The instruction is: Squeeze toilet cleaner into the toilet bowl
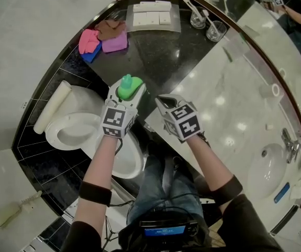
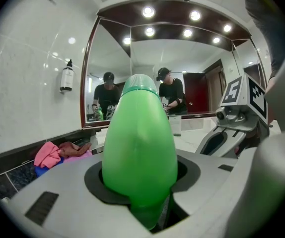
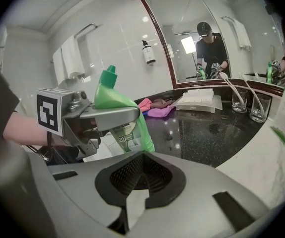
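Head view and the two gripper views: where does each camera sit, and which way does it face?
Head view: on the person's head, facing steeply down at the toilet bowl; shows both forearms, left gripper, right gripper.
Left gripper view: on the left gripper, facing the mirror; its jaws clamp the green bottle.
Right gripper view: on the right gripper, facing the dark counter; its jaws are shut, empty.
Shared: all three show the green bottle.

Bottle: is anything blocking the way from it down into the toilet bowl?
Nothing visible. The bottle, clamped in the left gripper, is near the open bowl, whose lid looks raised. Only the person's left forearm crosses over the bowl. The bottle's cap looks still on.
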Demonstrator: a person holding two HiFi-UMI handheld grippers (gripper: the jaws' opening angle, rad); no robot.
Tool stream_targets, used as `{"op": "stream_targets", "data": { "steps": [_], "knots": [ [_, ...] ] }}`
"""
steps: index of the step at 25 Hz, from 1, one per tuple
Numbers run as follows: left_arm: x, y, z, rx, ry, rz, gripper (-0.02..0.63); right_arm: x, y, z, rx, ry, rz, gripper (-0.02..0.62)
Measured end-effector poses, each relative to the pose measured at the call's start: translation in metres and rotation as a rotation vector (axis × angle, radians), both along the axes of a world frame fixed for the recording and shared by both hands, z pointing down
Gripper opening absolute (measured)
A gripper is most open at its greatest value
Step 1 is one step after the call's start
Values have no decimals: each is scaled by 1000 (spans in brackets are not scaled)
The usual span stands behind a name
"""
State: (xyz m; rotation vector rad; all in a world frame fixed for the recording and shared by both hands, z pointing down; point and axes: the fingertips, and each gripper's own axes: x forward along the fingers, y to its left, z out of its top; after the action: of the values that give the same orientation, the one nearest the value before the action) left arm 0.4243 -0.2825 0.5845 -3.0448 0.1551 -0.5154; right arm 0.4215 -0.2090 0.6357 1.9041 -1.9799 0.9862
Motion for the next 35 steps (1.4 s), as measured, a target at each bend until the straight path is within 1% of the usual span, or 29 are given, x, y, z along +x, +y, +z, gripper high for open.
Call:
{"op": "stream_targets", "data": {
  "steps": [8,11,14,15,17,18,21,23,25,32,35],
  "knots": [
    [15,-3,10,1,-17,44,193,9,-8,7,-9,-7,23,6],
    [18,2,10,-2,-8,65,196,9,-8,10,-11,-17,30,6],
    [18,-1,11,-24,4,54,205,10,-6,14,-18,-24,35,6],
    [18,-2,13,-31,5,51,219,11,-4,17,-20,-25,34,6],
    [18,-2,15,-40,7,56,296,13,-2,24,-24,-27,33,6],
    [19,-2,15,-43,9,62,320,14,-1,25,-25,-30,33,6],
    [18,1,16,-49,-2,73,339,15,0,26,-26,-33,33,6],
    [19,1,16,-49,-3,70,360,16,0,25,-23,-33,31,6],
    [19,1,16,-47,-3,63,368,16,1,23,-20,-34,29,6],
    [9,5,7,-41,-26,34,368,15,7,12,-7,-26,13,6],
    [-2,-1,6,-26,-29,-7,368,11,10,7,-1,-21,-1,6]
  ]
}}
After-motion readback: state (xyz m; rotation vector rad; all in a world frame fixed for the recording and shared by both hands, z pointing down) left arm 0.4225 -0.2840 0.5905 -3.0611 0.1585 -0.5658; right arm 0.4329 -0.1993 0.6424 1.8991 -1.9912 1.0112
